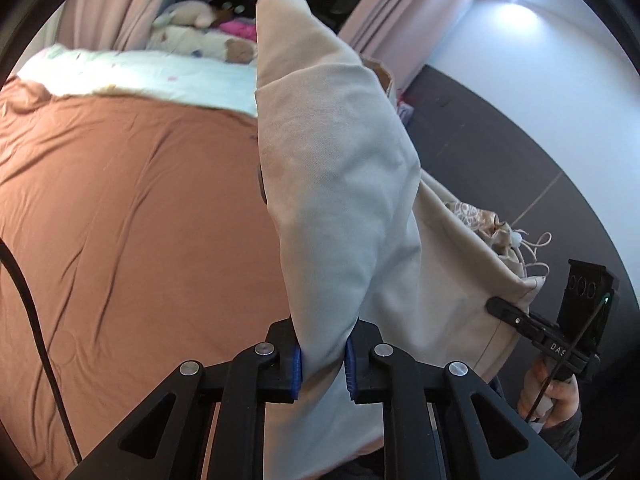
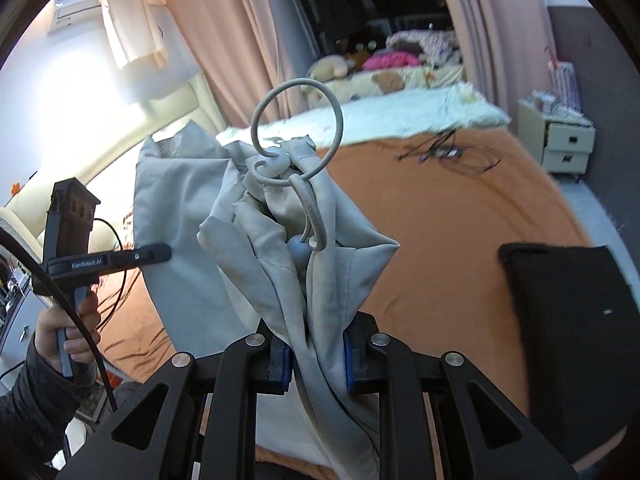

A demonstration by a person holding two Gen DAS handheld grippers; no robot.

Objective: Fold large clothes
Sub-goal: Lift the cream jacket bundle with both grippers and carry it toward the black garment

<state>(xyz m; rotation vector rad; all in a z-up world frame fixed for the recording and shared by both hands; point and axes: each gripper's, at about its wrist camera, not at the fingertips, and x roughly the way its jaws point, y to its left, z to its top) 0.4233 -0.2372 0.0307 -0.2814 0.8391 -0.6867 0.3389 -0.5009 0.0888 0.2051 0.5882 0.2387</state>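
Garment (image 1: 340,184) upright, long axis vertical

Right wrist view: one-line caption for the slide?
Right gripper clamps bunched grey garment, drawstring loop up, above orange bedspread.

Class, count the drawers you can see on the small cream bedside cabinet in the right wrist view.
2: on the bedside cabinet at the right edge, an upper drawer and a lower drawer directly beneath. Others may be hidden.
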